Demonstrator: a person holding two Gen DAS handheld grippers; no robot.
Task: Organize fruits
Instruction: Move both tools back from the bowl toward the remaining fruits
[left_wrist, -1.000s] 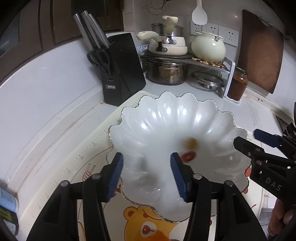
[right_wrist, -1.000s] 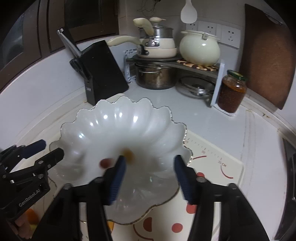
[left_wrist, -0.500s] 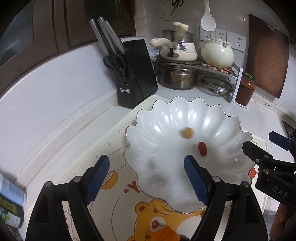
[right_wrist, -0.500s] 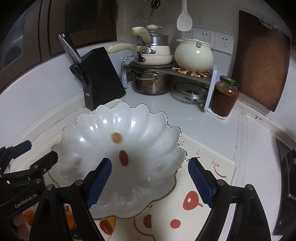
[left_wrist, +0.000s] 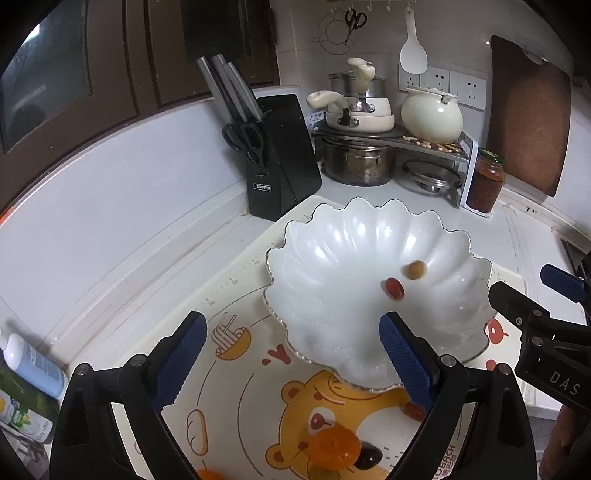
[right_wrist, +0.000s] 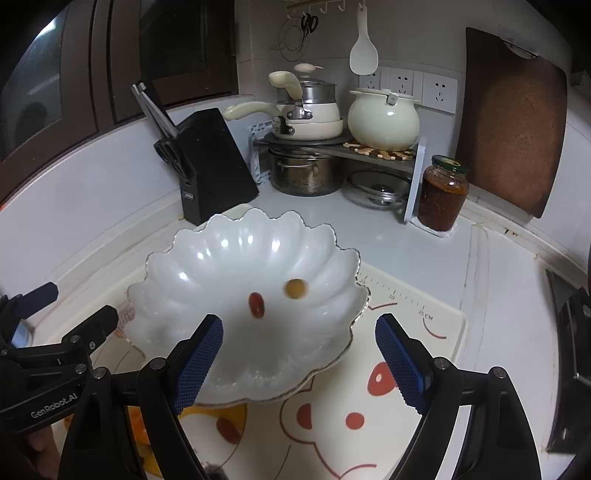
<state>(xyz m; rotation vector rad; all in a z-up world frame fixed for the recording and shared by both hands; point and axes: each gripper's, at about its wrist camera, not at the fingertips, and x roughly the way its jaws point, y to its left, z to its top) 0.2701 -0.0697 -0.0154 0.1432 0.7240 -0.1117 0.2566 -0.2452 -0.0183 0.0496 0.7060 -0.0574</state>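
1. White and scallop-edged, the fruit bowl (right_wrist: 236, 258) sat on the cartoon bear mat (left_wrist: 258, 387), its near rim overhanging the mat's print.
2. Inside lay a red oval fruit (right_wrist: 256, 305) and a yellow-brown round fruit (right_wrist: 295, 288), close together but apart.
3. The left gripper (left_wrist: 291, 362) had just been widening its jaws; they stood released, with nothing between them.
4. The right gripper (right_wrist: 299, 362) likewise stood spread and empty over the bowl's near edge.
5. An orange fruit (left_wrist: 334, 448) and a dark fruit (left_wrist: 369, 458) touched on the mat, near.
6. Far left the knife block (right_wrist: 214, 166) crowded the bowl's rim; bare counter (right_wrist: 498, 277) lay to the right.
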